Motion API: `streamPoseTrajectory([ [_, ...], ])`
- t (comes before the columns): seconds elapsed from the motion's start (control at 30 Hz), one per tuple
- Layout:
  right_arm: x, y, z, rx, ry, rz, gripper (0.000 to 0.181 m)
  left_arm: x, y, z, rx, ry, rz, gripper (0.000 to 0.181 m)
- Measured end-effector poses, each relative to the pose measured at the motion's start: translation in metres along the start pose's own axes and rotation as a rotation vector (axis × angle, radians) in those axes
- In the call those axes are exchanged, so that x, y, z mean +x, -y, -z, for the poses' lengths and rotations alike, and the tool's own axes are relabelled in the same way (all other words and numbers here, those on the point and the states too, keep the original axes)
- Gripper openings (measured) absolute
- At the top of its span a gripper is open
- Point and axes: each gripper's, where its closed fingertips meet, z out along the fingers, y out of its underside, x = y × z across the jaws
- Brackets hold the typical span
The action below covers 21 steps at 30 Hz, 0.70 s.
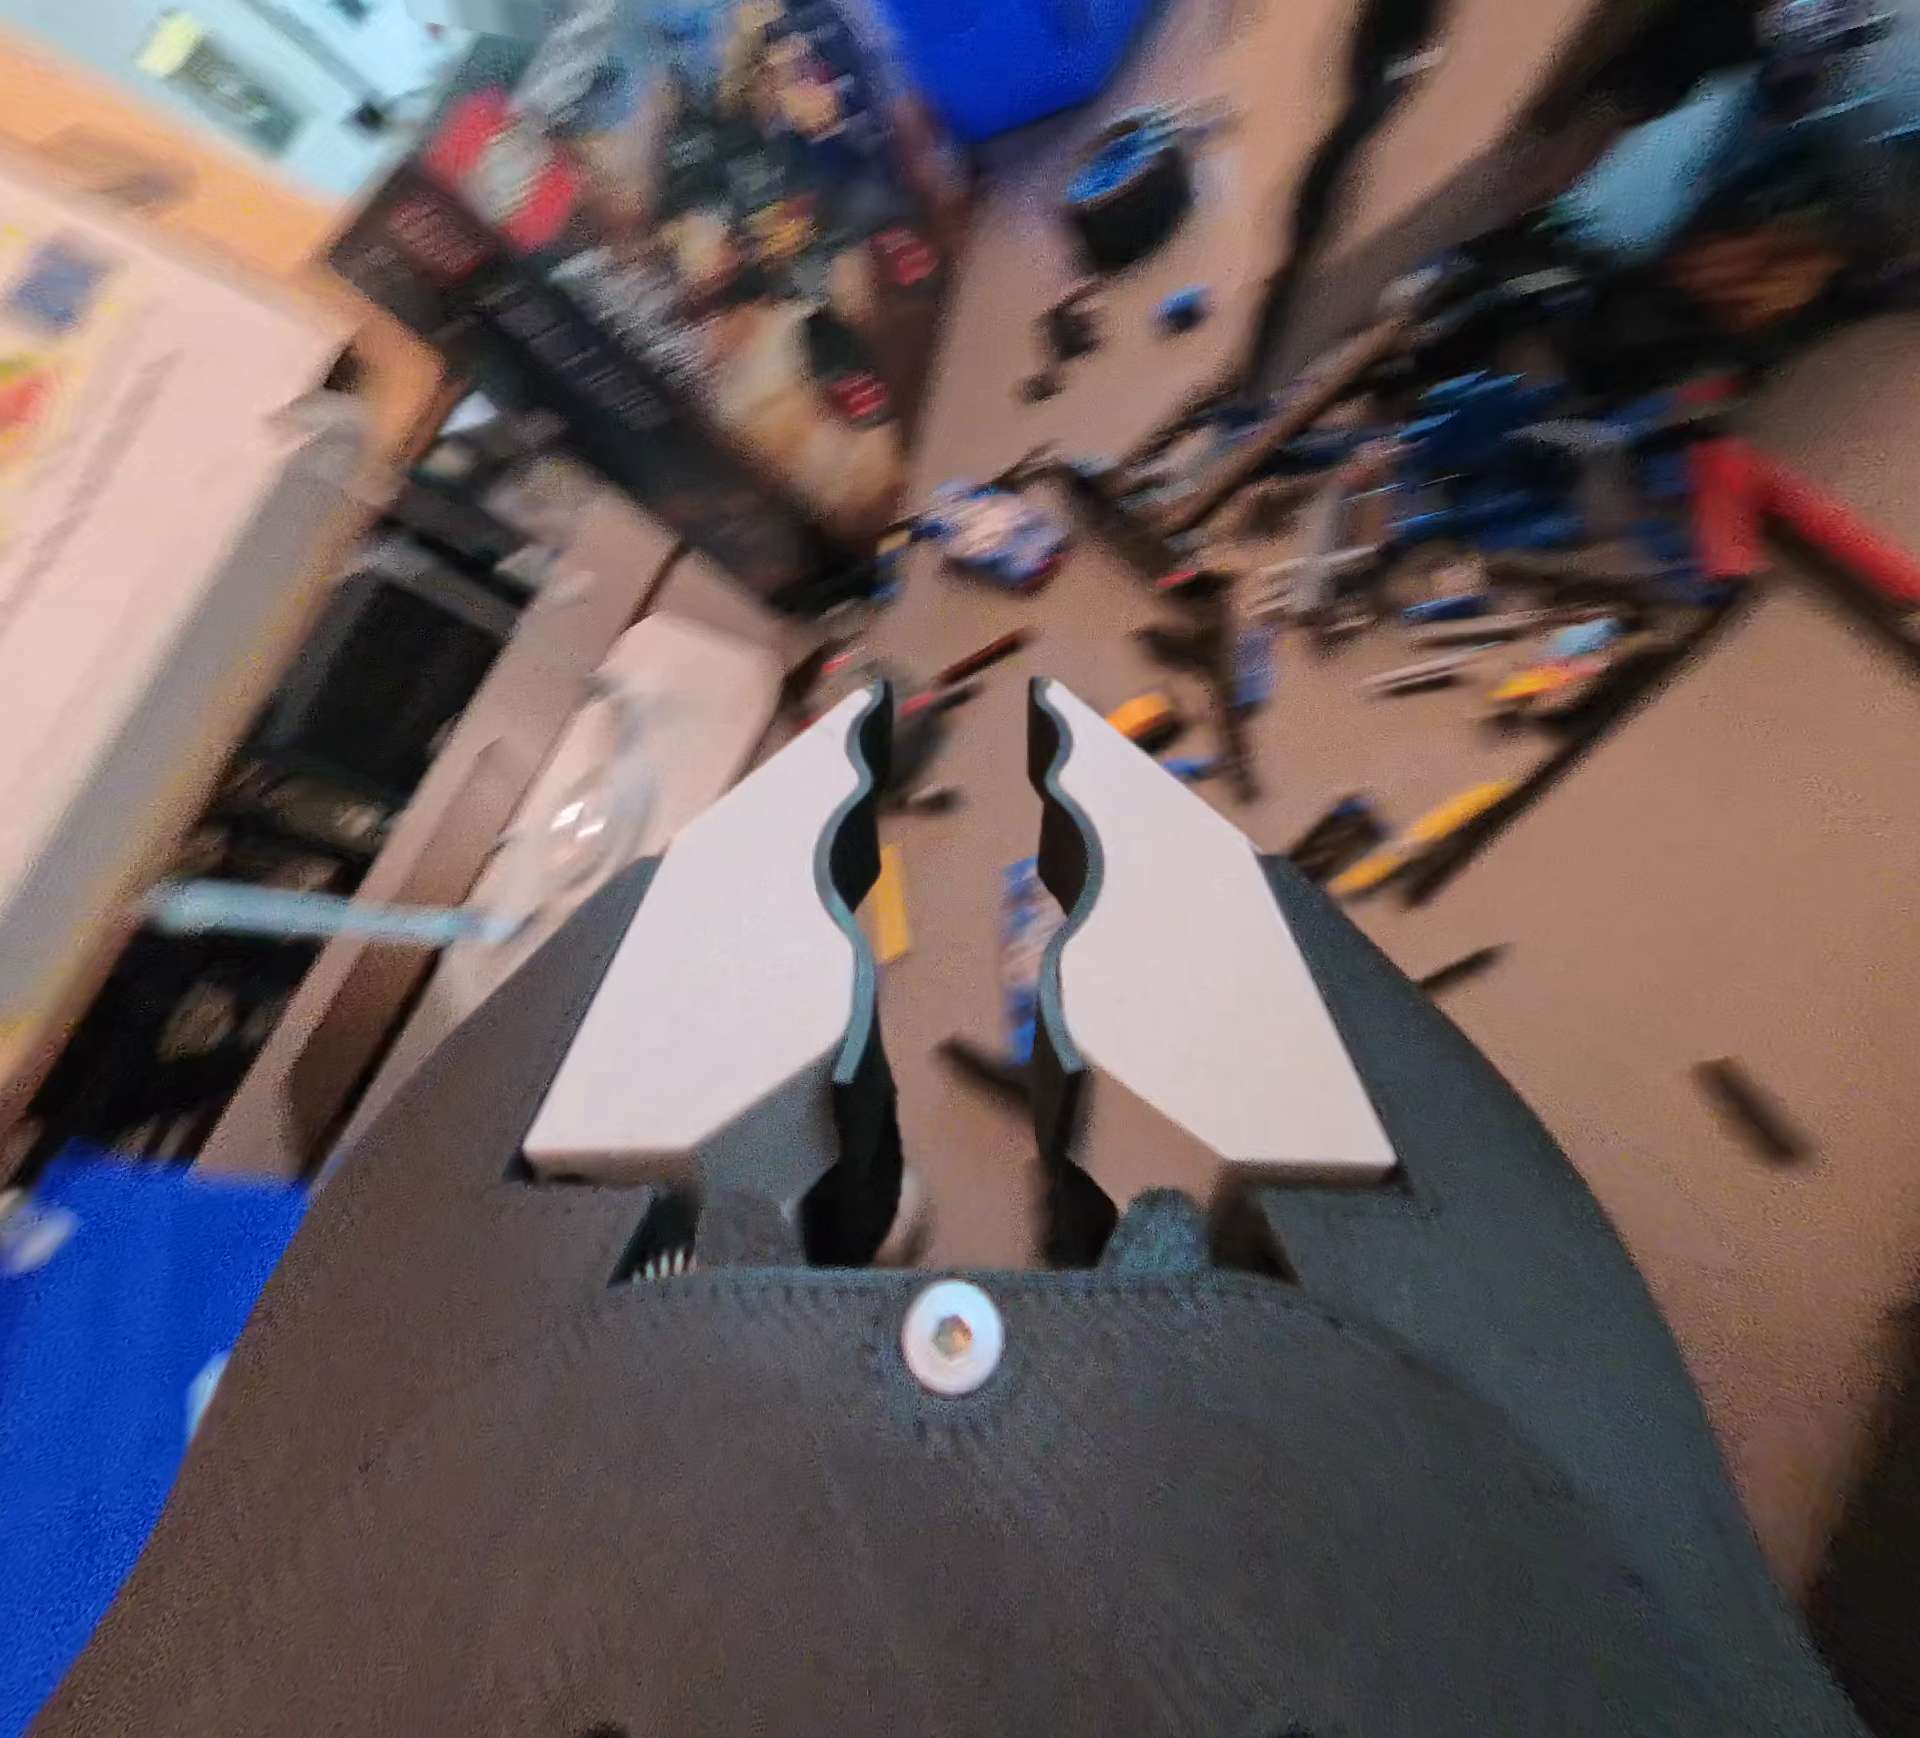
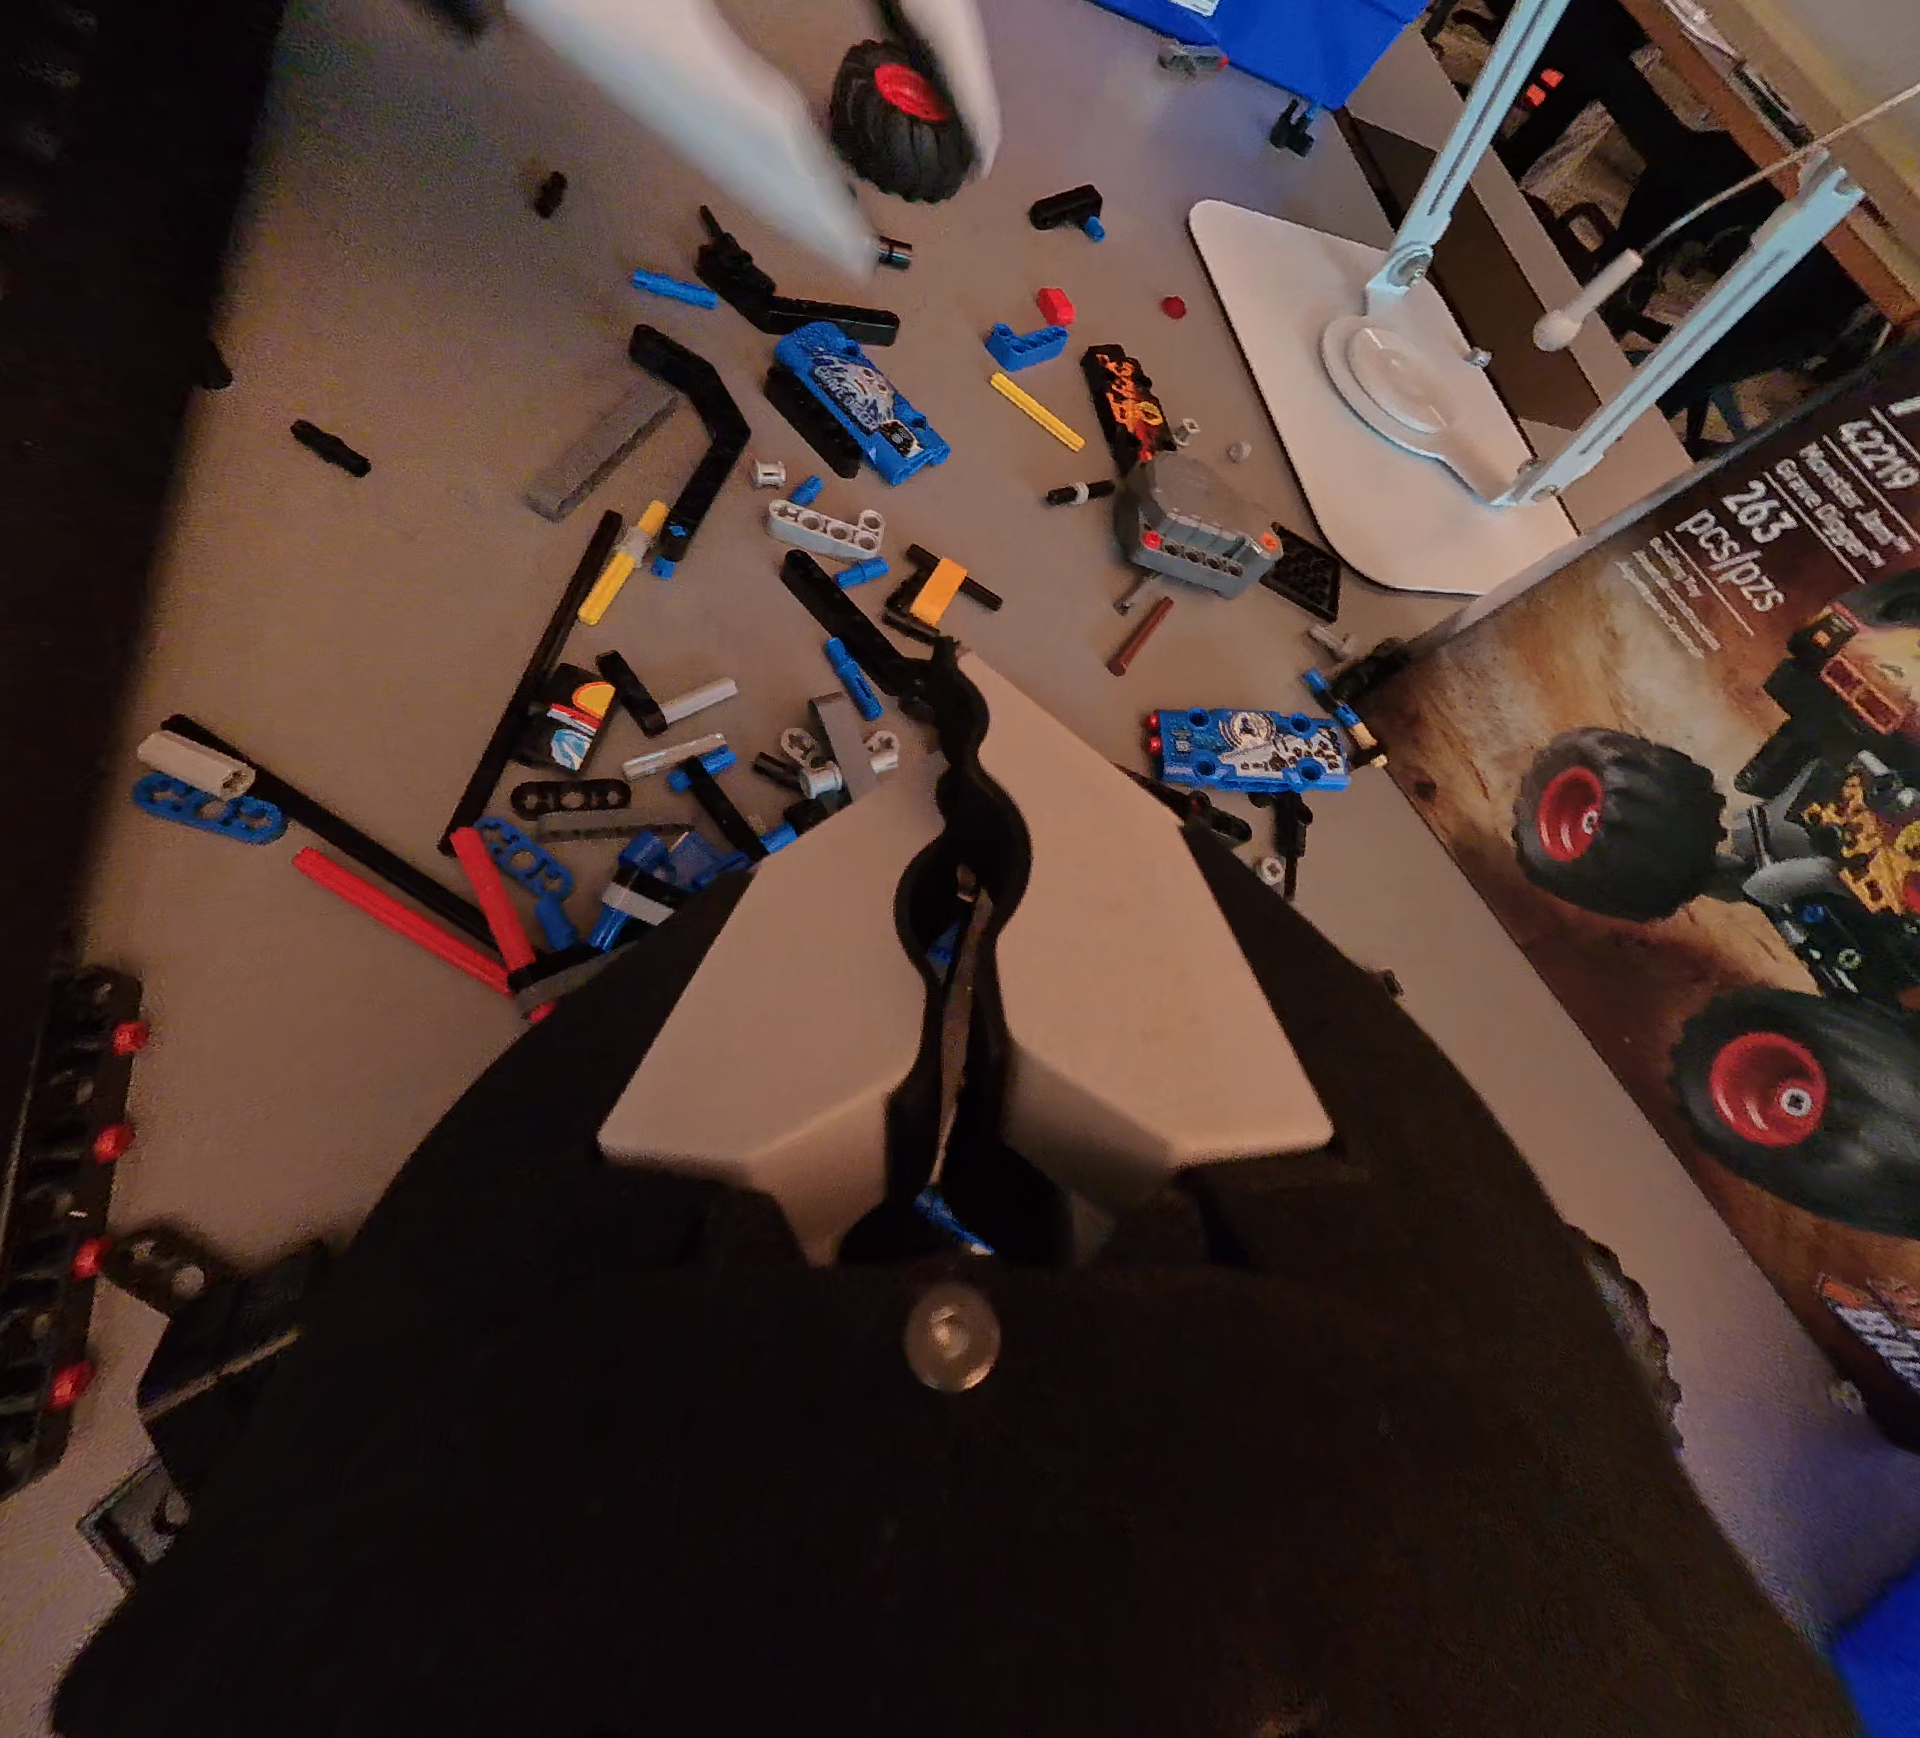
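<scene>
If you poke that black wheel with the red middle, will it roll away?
Probably not straight away: the black wheel seems to lie on its side, red hub up. Stood up, its round tread would likely roll. The chunky tyre looks rubbery, so probably grippy, not slippery.

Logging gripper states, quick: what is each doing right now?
Left gripper: open, holding nothing.
Right gripper: closed; whether anything is held cannot be told.
</scene>
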Motion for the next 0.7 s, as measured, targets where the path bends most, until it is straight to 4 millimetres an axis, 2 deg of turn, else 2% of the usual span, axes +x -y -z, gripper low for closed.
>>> streamPoseTrajectory([
  [0.07,0.002,-0.001,0.000,0.001,-0.005,-0.019,0.000,-0.058,-0.026,0.016,-0.046,0.109,0.084,0.028],
  [0.13,0.003,0.000,0.001,0.003,-0.010,-0.020,0.000,-0.113,-0.065,0.026,-0.113,0.186,0.200,0.034],
  [0.2,0.002,0.000,0.000,0.003,-0.004,-0.018,0.000,-0.157,-0.105,0.024,-0.154,0.209,0.338,0.040],
  [0.27,0.000,0.001,0.000,0.008,0.003,-0.014,0.000,-0.196,-0.150,0.015,-0.223,0.261,0.396,0.045],
  [0.3,-0.001,0.001,-0.001,0.007,0.010,-0.016,0.000,-0.212,-0.170,0.009,-0.258,0.285,0.402,0.052],
  [0.4,-0.003,0.002,-0.001,0.013,0.016,-0.016,0.000,-0.241,-0.218,-0.016,-0.374,0.304,0.375,0.052],
  [0.5,-0.005,0.003,-0.001,0.019,0.030,-0.022,0.000,-0.262,-0.244,-0.043,-0.394,0.292,0.439,0.053],
  [0.57,-0.007,0.002,-0.002,0.017,0.043,-0.026,0.000,-0.275,-0.251,-0.059,-0.374,0.291,0.505,0.054],
  [0.63,-0.007,0.000,-0.003,0.013,0.050,-0.033,0.000,-0.289,-0.268,-0.068,-0.412,0.320,0.561,0.057],
  [0.7,-0.007,0.000,-0.004,0.016,0.057,-0.044,0.000,-0.292,-0.279,-0.081,-0.430,0.310,0.579,0.055],
])
